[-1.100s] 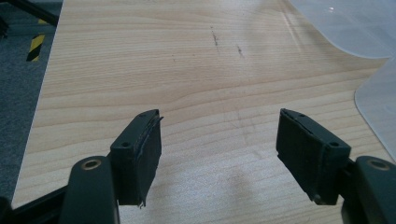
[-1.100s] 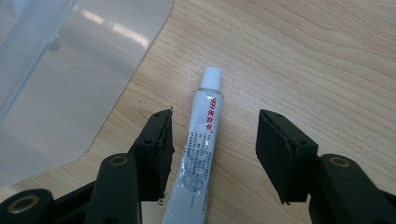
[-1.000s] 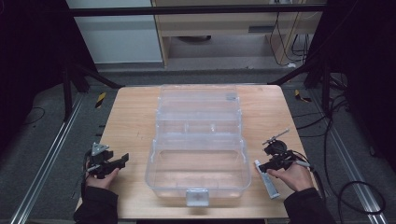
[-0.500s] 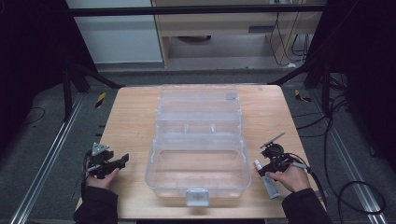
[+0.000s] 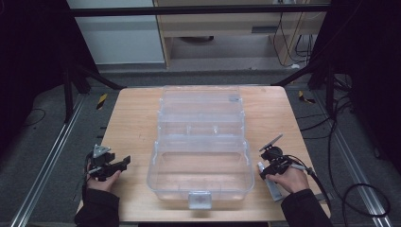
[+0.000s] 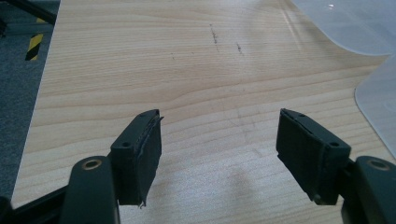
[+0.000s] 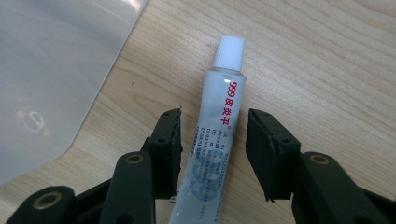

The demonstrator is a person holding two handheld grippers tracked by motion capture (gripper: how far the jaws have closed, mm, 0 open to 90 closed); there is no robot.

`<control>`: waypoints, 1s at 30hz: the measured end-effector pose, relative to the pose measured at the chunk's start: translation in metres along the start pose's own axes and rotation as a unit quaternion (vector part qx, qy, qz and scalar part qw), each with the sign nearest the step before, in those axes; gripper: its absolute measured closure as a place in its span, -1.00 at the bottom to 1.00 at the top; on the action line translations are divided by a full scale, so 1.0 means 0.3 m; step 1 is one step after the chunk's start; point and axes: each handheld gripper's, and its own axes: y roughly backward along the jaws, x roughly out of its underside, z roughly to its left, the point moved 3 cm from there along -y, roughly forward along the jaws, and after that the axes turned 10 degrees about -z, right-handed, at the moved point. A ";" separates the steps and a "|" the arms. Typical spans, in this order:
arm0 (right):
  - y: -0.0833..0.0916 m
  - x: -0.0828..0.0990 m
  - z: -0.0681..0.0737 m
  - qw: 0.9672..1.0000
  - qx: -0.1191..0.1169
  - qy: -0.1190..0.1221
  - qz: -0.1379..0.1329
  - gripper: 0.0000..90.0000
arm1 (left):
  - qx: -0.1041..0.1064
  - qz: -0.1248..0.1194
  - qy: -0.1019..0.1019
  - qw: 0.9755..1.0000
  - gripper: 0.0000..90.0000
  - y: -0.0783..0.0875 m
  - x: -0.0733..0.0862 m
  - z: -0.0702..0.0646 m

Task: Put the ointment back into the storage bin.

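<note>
A white ointment tube (image 7: 215,130) with a white cap and red lettering lies flat on the wooden table (image 5: 132,123), right of a clear plastic tiered box (image 5: 202,142). My right gripper (image 7: 214,149) is open, its jaws standing either side of the tube with small gaps, low over the table. In the high view the tube (image 5: 273,185) pokes out beside the right hand, and the right gripper (image 5: 265,165) sits at the box's right front corner. My left gripper (image 6: 219,144) is open with bare wood between its jaws; it (image 5: 124,163) rests left of the box.
The clear box stands open in the table's middle, a grey latch (image 5: 199,199) at its front edge. Its translucent edge (image 6: 378,93) shows at the right of the left gripper view. Metal rails and cables run along the floor on both sides of the table.
The right gripper has dropped lower and slightly toward the person, settling over the tube. The left gripper has barely moved.
</note>
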 end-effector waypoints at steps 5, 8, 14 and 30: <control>-0.010 -0.003 -0.001 1.000 0.005 -0.002 0.004 0.32 | 0.000 -0.001 -0.001 1.000 -0.31 0.000 0.000 -0.001; -0.015 -0.004 -0.002 1.000 0.007 0.003 0.010 0.35 | 0.000 -0.001 -0.001 1.000 -0.31 0.001 0.000 0.000; -0.031 -0.006 0.002 1.000 0.008 0.006 0.022 0.44 | 0.000 0.000 -0.001 1.000 -0.31 0.001 -0.001 0.000; -0.036 -0.006 0.003 0.999 -0.005 0.016 0.037 0.54 | -0.002 0.000 -0.001 1.000 -0.31 0.001 -0.001 -0.001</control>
